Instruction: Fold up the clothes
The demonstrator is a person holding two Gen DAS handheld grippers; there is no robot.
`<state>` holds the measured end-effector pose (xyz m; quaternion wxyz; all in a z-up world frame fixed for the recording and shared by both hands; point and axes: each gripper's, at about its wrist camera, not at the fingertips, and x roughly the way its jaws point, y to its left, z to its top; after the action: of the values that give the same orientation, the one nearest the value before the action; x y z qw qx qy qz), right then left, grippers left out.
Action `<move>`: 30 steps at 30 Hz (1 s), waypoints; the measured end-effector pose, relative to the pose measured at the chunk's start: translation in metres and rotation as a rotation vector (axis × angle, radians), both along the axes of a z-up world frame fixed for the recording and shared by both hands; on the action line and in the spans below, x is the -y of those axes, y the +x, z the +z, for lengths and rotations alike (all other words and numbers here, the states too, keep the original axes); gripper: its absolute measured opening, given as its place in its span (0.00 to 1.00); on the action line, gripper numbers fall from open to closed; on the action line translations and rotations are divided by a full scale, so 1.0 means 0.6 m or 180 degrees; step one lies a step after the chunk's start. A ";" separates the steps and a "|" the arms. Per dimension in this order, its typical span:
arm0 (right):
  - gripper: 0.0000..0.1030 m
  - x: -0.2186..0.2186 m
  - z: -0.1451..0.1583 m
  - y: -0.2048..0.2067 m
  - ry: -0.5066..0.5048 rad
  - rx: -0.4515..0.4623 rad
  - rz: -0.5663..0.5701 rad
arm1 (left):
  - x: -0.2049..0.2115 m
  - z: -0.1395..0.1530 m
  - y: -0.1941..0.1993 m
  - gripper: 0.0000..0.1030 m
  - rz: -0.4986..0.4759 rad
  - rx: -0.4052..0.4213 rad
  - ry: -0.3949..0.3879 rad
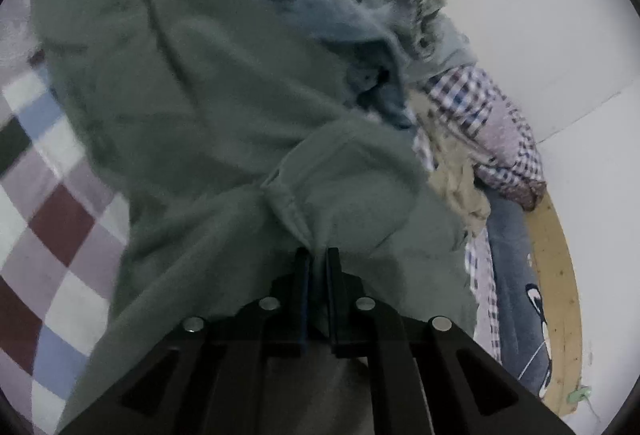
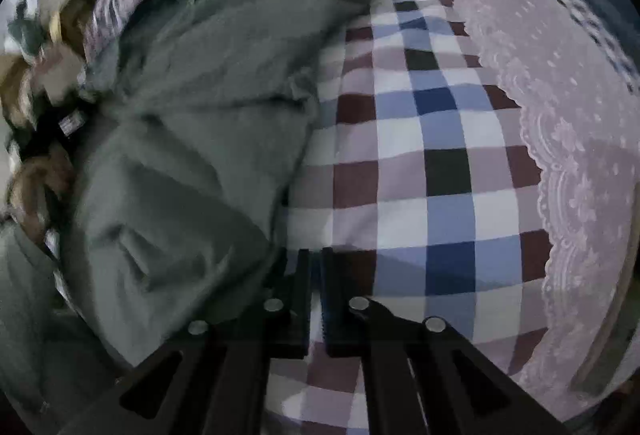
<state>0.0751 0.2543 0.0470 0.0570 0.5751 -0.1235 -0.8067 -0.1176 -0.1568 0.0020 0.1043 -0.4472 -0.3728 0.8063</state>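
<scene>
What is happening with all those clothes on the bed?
Someone is folding laundry with a hand-held gripper in each hand. The left gripper is shut on a bunched fold of a big grey-green fabric garment, which lies rumpled across the checked red, blue and white bedsheet. The right gripper is nearly closed at the garment's edge, and whether it grips cloth is unclear. More crumpled clothes sit behind.

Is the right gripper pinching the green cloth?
No, the right gripper has its fingers nearly together over the checked blanket, with the green cloth lying off to its side.
</scene>
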 end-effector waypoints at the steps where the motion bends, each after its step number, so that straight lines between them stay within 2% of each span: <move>1: 0.04 0.000 0.005 -0.004 0.0114 -0.0062 -0.0044 | 0.003 -0.002 0.002 0.07 -0.0004 0.0012 0.0045; 2: 0.06 0.002 0.012 -0.009 0.0257 -0.0153 -0.0083 | 0.005 -0.001 0.002 0.09 -0.0001 0.0010 0.0075; 4: 0.28 0.006 0.020 -0.025 0.0421 -0.0340 -0.0144 | 0.010 0.002 0.003 0.18 0.0007 -0.0001 0.0129; 6: 0.29 0.014 0.025 -0.043 0.0439 -0.0519 -0.0129 | 0.015 0.002 0.003 0.26 0.0000 -0.0028 0.0237; 9: 0.29 0.043 0.023 -0.075 0.0623 -0.0653 0.0057 | 0.017 0.001 0.003 0.27 0.0005 -0.0024 0.0284; 11: 0.30 0.066 0.015 -0.096 0.0908 -0.0663 0.0221 | 0.015 0.001 0.004 0.27 0.0025 -0.0029 0.0248; 13: 0.27 0.076 0.001 -0.110 0.1237 -0.0670 0.0242 | 0.014 0.002 0.006 0.20 0.0064 -0.0033 0.0179; 15: 0.26 0.053 0.006 -0.106 0.1280 -0.0713 0.0047 | 0.020 0.008 0.019 0.04 0.0199 -0.0062 0.0073; 16: 0.26 0.041 0.010 -0.105 0.1248 -0.0714 -0.0044 | 0.027 0.016 0.032 0.01 0.0325 -0.0111 0.0023; 18: 0.26 0.022 0.017 -0.100 0.1132 -0.0664 -0.0121 | 0.039 0.037 0.064 0.01 0.0574 -0.0323 -0.0071; 19: 0.26 0.016 0.019 -0.098 0.1090 -0.0640 -0.0138 | 0.043 0.039 0.072 0.01 0.0637 -0.0334 -0.0152; 21: 0.27 0.009 0.021 -0.096 0.1008 -0.0583 -0.0153 | 0.051 0.020 0.070 0.01 0.0624 -0.0149 -0.0204; 23: 0.29 0.013 0.023 -0.097 0.0965 -0.0534 -0.0121 | 0.062 -0.002 0.067 0.01 0.0636 0.0005 -0.0045; 25: 0.29 0.016 0.028 -0.096 0.0941 -0.0514 -0.0051 | 0.064 0.001 0.062 0.02 0.0565 -0.0051 0.0125; 26: 0.29 0.015 0.030 -0.094 0.0910 -0.0519 -0.0050 | 0.062 0.003 0.058 0.06 0.0493 -0.0089 0.0212; 28: 0.31 0.006 0.035 -0.088 0.0812 -0.0562 -0.0135 | 0.054 0.010 0.047 0.23 0.0334 -0.0168 0.0267; 29: 0.31 0.004 0.034 -0.087 0.0776 -0.0589 -0.0174 | 0.049 0.014 0.042 0.41 0.0254 -0.0207 0.0288; 30: 0.31 0.004 0.035 -0.086 0.0739 -0.0625 -0.0197 | 0.044 0.016 0.037 0.51 0.0207 -0.0238 0.0260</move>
<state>0.0234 0.2519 0.0678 -0.0229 0.4922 -0.0409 -0.8692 -0.0953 -0.1830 0.0117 0.1102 -0.3998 -0.4156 0.8095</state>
